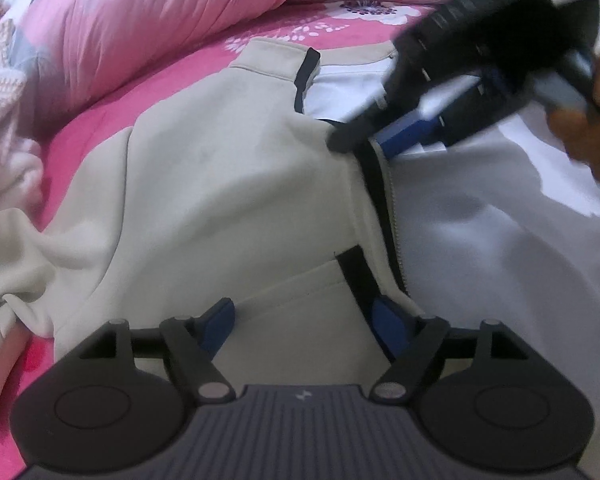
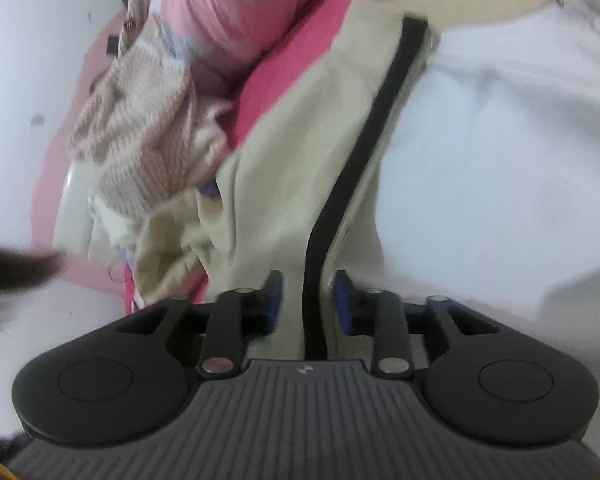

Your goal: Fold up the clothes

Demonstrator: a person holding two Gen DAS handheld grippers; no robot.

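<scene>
Fabric of the cream zip jacket [image 1: 228, 184], soft, limp and best pinched along its stiffer black-edged zip hem, is being spread on the bed just ahead of the open left gripper [image 1: 300, 320], while that hem is being loosely straddled, seemingly unclamped, by the right gripper [image 2: 307, 300].

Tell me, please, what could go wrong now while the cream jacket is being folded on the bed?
1. The right tool has the jacket's black zipper edge between its pads, but the pads seem not to press; the edge may slip out.
2. The left tool is open over the front panel and holds nothing, so that side may sag or crease.
3. The knitted garment lies close beside the sleeve and could get caught in the fold.
</scene>
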